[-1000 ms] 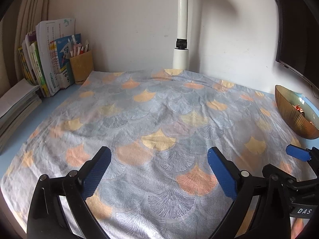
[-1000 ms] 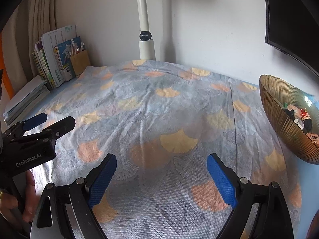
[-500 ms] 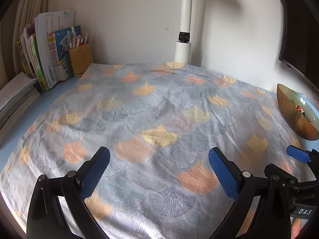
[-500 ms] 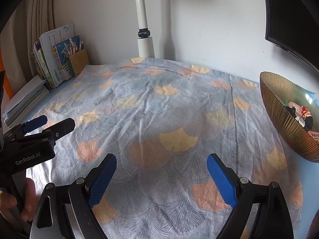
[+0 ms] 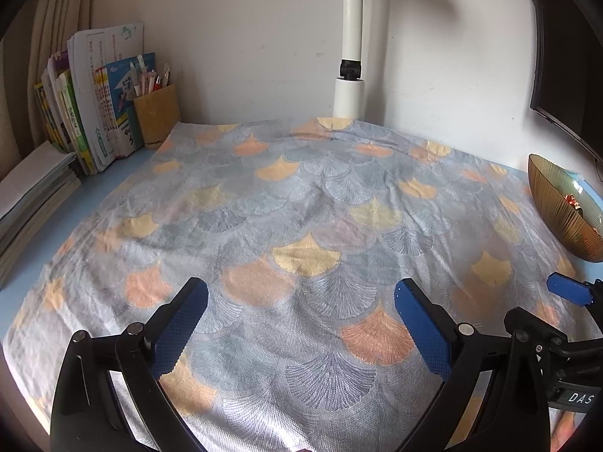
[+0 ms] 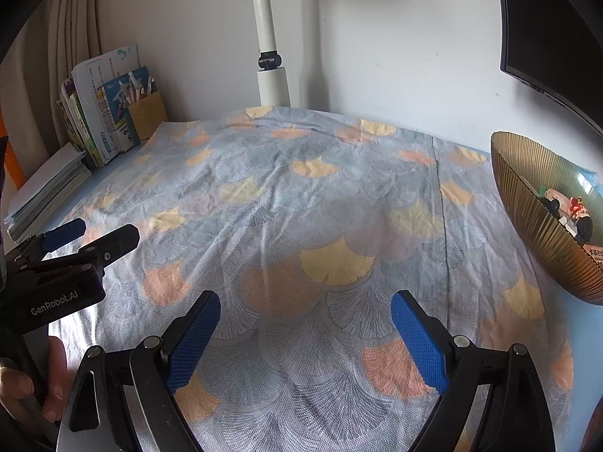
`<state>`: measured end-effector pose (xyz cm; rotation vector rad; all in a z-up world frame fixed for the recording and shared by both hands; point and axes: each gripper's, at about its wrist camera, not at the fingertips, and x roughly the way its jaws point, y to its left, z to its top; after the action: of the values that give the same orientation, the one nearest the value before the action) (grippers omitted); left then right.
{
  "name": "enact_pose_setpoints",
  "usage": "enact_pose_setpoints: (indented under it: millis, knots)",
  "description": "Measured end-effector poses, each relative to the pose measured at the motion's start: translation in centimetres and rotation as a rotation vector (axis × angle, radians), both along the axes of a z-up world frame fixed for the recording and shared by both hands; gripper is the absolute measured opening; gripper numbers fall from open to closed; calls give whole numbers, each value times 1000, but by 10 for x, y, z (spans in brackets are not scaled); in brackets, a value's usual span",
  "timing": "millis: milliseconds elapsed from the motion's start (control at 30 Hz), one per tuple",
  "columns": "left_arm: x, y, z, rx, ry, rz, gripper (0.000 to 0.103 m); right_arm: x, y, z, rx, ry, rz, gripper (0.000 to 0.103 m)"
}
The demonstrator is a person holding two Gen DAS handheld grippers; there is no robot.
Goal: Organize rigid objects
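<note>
Both tongs are held wide open over the cloth (image 5: 301, 207), the left tongs (image 5: 301, 324) and right tongs (image 6: 305, 335) gripping nothing. Small toys (image 6: 569, 214) are seen inside the bowl (image 6: 527, 203), right of the cloth.

Cloth (image 5: 301, 203) was woven, matt, finely textured, lightly creased. Bowl (image 6: 535, 226) at 3 o'clock looked glossy, ribbed, gold-toned. Pen holder (image 5: 156, 116) at 10 o'clock appeared matt wood. Books (image 5: 101, 105) were paper. Gripper pads (image 6: 192, 342) were blue, stippled, rubbery.
</note>
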<state>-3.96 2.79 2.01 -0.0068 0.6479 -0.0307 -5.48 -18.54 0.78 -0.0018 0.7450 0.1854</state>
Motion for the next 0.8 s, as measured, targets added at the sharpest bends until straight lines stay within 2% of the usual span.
enact_pose_setpoints:
  millis: [333, 800]
  knots:
    - [1, 5, 0, -25, 6, -1, 99, 0, 0, -2, 3, 7, 3, 91]
    - [1, 2, 0, -10, -2, -3, 99, 1, 3, -3, 11, 22, -8, 91]
